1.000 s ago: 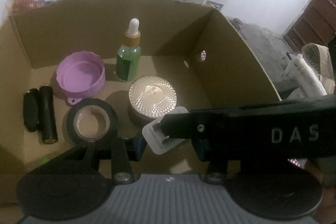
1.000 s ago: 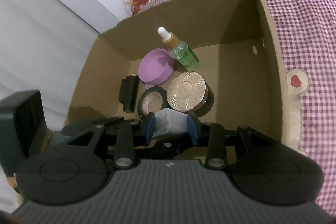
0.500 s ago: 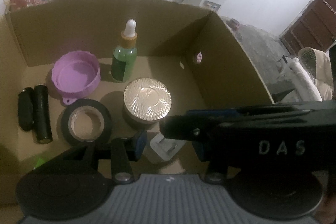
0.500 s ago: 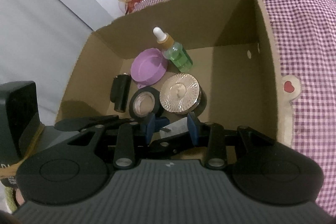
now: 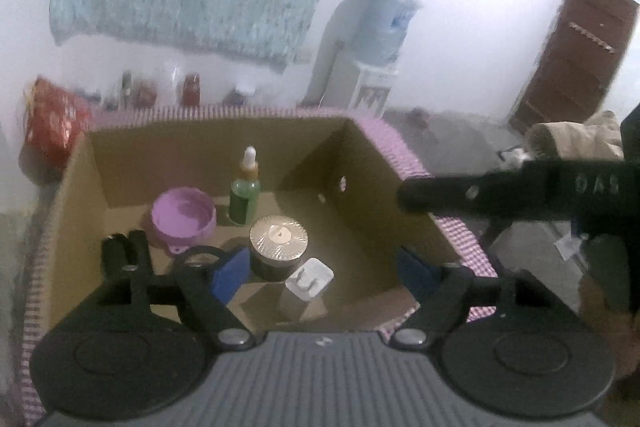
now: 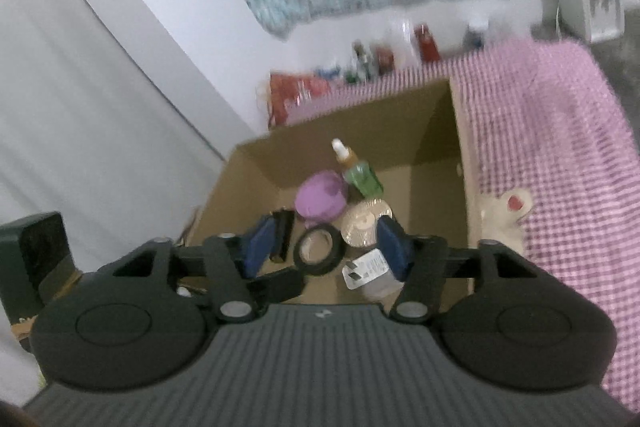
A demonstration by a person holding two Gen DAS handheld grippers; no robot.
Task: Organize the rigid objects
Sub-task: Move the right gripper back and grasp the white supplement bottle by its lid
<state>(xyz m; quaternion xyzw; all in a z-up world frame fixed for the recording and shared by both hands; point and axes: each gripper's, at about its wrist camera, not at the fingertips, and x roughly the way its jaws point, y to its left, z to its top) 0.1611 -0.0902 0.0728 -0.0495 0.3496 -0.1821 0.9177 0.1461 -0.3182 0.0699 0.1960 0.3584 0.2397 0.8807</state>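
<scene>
Between your left hand-held gripper's [image 5: 322,269] blue pads [image 5: 230,273] nothing is pinched: the jaws have just been opening and stand spread wide above the cardboard box [image 5: 372,187]. Your right hand-held gripper [image 6: 324,247] has just been opening too, jaws apart and empty, with the box below it.

White charger plug [image 5: 308,285] stands on the box floor near the front wall, prongs up, free of both tools. Just behind it sits the gold-lidded jar [image 5: 279,241]. Further back the green dropper bottle [image 5: 244,195] stands upright near the rear wall; the purple cup [image 5: 183,217] lies to its left. In the right wrist view the black tape roll [image 6: 318,251] lies just left of the plug, and a black cylinder [image 6: 282,235] lies beyond it toward the left wall.

Open room: the right part of the box floor is bare cardboard up to the right wall with its two holes. The box rests on a pink checked cloth [image 6: 560,155], whose right side lies uncovered. Both views are blurred; rim edges read soft.
</scene>
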